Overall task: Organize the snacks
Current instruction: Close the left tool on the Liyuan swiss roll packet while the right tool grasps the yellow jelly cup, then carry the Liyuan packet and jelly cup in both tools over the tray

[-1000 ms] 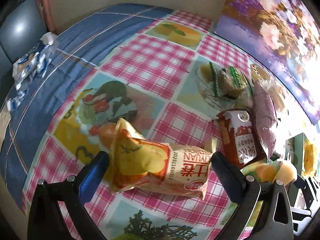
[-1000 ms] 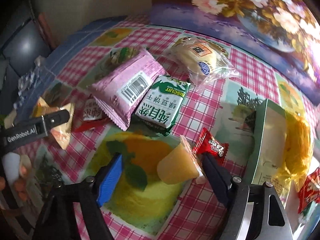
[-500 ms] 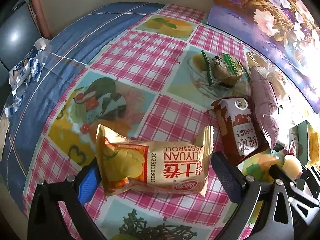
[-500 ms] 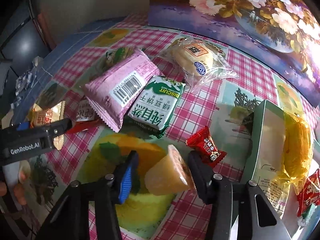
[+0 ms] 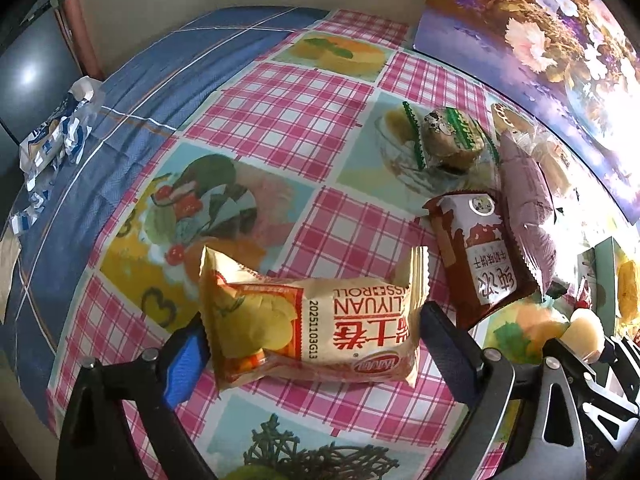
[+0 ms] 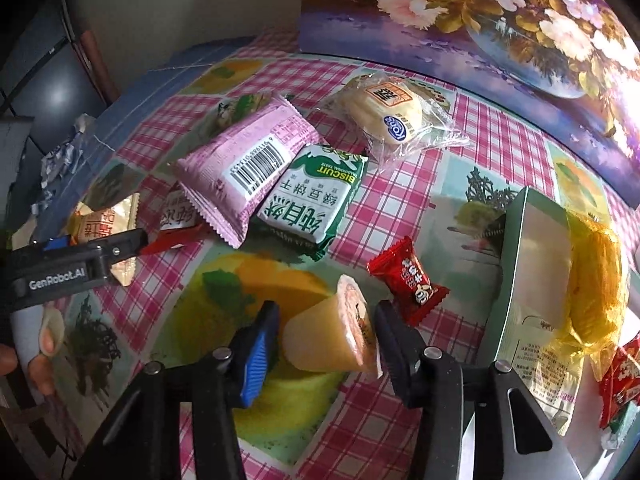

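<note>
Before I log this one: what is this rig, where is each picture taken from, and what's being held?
There is no robot here. A person holds a hand tool with two jaws in each hand, and a wide-angle camera on each tool looks down along its jaws. One picture is from the left tool, the other from the right.

The surface is a checked fruit-print tablecloth strewn with snacks: a pink packet, a green biscuit packet, a wrapped bun, a red candy, a dark red biscuit packet and a green box.

The left gripper has its jaws closing around a Swiss roll packet that lies between them. The right gripper has its jaws pinched on a jelly cup.
</note>
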### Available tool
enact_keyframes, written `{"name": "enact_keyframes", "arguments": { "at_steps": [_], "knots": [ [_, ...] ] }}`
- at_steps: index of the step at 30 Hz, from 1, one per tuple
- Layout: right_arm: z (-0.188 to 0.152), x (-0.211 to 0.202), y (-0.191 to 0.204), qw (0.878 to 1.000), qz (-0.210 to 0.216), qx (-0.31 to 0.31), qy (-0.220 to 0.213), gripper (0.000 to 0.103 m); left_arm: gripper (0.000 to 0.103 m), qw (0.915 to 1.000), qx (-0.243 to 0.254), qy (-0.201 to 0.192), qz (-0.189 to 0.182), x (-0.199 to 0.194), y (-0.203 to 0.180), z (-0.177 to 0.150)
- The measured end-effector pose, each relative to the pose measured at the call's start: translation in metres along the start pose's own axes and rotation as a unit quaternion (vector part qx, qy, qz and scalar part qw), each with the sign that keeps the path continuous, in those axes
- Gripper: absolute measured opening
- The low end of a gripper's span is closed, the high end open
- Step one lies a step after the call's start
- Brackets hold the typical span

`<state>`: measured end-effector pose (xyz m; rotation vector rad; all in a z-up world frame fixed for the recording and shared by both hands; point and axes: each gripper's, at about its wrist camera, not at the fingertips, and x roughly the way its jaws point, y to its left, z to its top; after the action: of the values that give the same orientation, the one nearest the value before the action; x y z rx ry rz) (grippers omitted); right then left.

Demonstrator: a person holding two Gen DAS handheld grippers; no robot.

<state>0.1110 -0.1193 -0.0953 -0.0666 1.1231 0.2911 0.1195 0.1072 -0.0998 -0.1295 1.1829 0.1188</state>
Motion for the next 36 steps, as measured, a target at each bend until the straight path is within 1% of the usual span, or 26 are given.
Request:
{"name": "enact_keyframes", "arguments": {
  "at_steps": [8, 11, 13, 18, 20, 21, 27, 31, 36],
  "knots": [
    [-0.008, -0.002, 0.012, 0.999, -0.009, -0.032, 0.006, 0.055, 0.097, 1.0, -0.001, 0.002, -0.002, -0.001, 0.0, -0.001],
    [-0.011, -0.003, 0.02, 0.999, -0.016, -0.049, 0.007, 0.058, 0.097, 1.0, 0.001, 0.002, 0.0, -0.001, -0.001, -0.001],
    [-0.012, -0.003, 0.021, 0.999, -0.017, -0.049, 0.007, 0.058, 0.097, 1.0, 0.002, 0.002, 0.002, 0.0, -0.002, -0.002],
    [-0.011, -0.001, 0.019, 0.998, -0.016, -0.052, 0.007, 0.057, 0.093, 1.0, 0.008, 0.002, 0.005, -0.001, -0.002, -0.002],
    [-0.011, -0.001, 0.018, 0.998, -0.016, -0.052, 0.006, 0.053, 0.089, 0.9999, 0.01, 0.002, 0.006, -0.002, -0.003, -0.002],
    [-0.011, -0.001, 0.018, 0.999, -0.017, -0.051, 0.006, 0.048, 0.087, 0.9999, 0.012, 0.001, 0.007, -0.003, -0.002, -0.002],
    [-0.01, -0.001, 0.018, 0.999, -0.019, -0.046, 0.004, 0.048, 0.081, 0.9998, 0.021, -0.003, 0.007, -0.007, -0.006, -0.001],
    [-0.01, -0.004, 0.015, 0.999, -0.015, -0.03, 0.003, 0.046, 0.08, 0.9997, 0.02, -0.006, 0.008, -0.011, -0.007, -0.001],
    [-0.011, -0.014, 0.013, 1.0, -0.011, -0.015, -0.003, 0.041, 0.08, 0.9995, 0.02, -0.015, 0.016, -0.023, -0.008, 0.0]
  ]
}}
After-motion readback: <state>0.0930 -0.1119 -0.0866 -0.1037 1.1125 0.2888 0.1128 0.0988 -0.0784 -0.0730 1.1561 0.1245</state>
